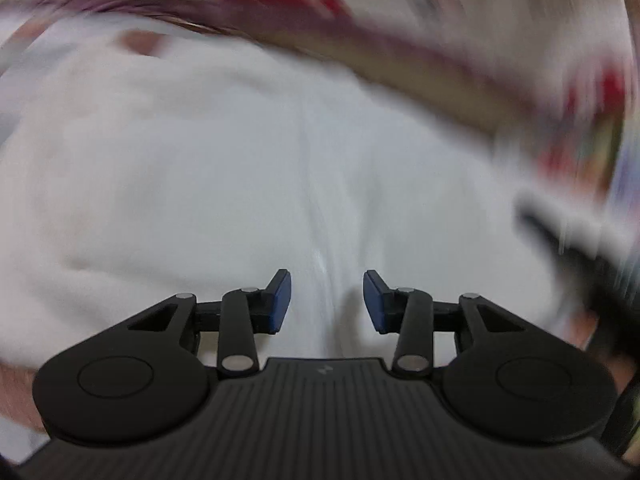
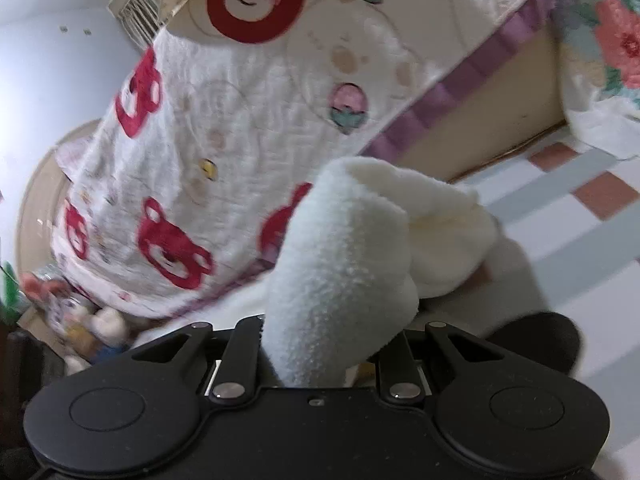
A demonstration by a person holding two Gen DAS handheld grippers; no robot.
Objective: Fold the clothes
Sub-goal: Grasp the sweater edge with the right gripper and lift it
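A: Left wrist view. What do the jaws show?

B: The left gripper (image 1: 327, 300) stands spread, its 2 blue pads (image 1: 280, 300) apart with nothing between them. Behind the gap, a white garment (image 1: 240, 168) fills the centre of the frame, badly blurred. A dark shape (image 1: 568, 248) at the right edge is too smeared to name.

A: And the right wrist view?

B: The right gripper (image 2: 336, 344) is pinched on a fluffy white garment (image 2: 344, 264). The cloth rises from between the jaws at lower centre and bunches toward the centre right of the frame. The fingertips themselves are hidden by the fabric.

A: What surrounds it?

B: A quilt with red bears (image 2: 224, 128) covers the upper left and centre, edged by a purple band (image 2: 448, 100). A floral cloth (image 2: 608, 52) sits at upper right. A checked sheet (image 2: 580, 216) in white, grey and pink lies at right. Soft toys (image 2: 92, 332) crowd the lower left.
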